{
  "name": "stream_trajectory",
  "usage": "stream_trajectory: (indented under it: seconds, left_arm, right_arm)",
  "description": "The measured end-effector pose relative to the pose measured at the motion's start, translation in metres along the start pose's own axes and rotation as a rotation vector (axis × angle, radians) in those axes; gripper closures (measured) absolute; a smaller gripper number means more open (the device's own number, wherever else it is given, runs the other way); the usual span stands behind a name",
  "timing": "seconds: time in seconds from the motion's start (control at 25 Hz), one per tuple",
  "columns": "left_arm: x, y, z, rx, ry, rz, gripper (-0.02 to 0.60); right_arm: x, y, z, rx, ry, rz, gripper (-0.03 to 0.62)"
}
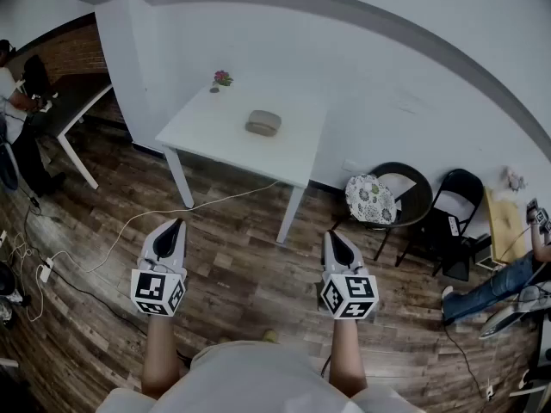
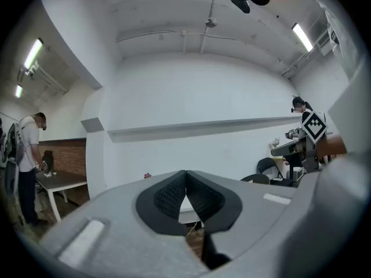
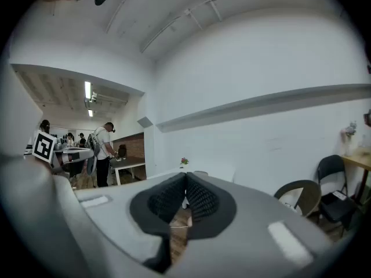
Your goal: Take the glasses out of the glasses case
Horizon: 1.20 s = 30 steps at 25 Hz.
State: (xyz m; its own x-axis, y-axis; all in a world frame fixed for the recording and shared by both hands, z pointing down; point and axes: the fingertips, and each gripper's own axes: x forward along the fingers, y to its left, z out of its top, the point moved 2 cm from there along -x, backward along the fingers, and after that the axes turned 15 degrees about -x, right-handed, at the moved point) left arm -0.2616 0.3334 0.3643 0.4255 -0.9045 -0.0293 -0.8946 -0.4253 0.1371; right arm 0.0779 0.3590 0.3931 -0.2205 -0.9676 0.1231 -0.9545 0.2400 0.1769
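A grey glasses case lies shut on the white table ahead of me, near its middle. My left gripper and right gripper hover side by side over the wooden floor, well short of the table, both pointing toward it. In the left gripper view the jaw tips meet with nothing between them. The right gripper view shows the same: tips together and empty. The case's top edge peeks just above the right gripper's jaws; in the left gripper view it is hidden.
A small pink flower pot stands at the table's far left corner. A white cable runs across the floor under the table. Dark chairs stand to the right by the wall; a person is at another table, far left.
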Motion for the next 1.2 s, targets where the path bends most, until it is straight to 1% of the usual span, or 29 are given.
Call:
stream_trajectory:
  seconds: [0.36,0.56,0.96,1.2]
  left_arm:
    - [0.007,-0.010,0.002,0.004,-0.005,-0.017,0.572]
    - [0.010,-0.010,0.001,0.004,0.003,-0.019,0.572]
    - [0.011,-0.016,-0.001,0.014,0.008,-0.014,0.571]
    - [0.009,-0.016,-0.004,-0.001,0.015,-0.032,0.569]
  right_arm:
    - [-0.005,-0.011,0.002,-0.002,-0.007,-0.022,0.591]
    - [-0.005,-0.013,0.002,0.017,-0.016,-0.033,0.591]
    - [-0.006,-0.011,-0.005,0.015,-0.005,-0.022,0.591]
    - [-0.009,-0.010,-0.006,0.014,0.001,-0.023,0.591]
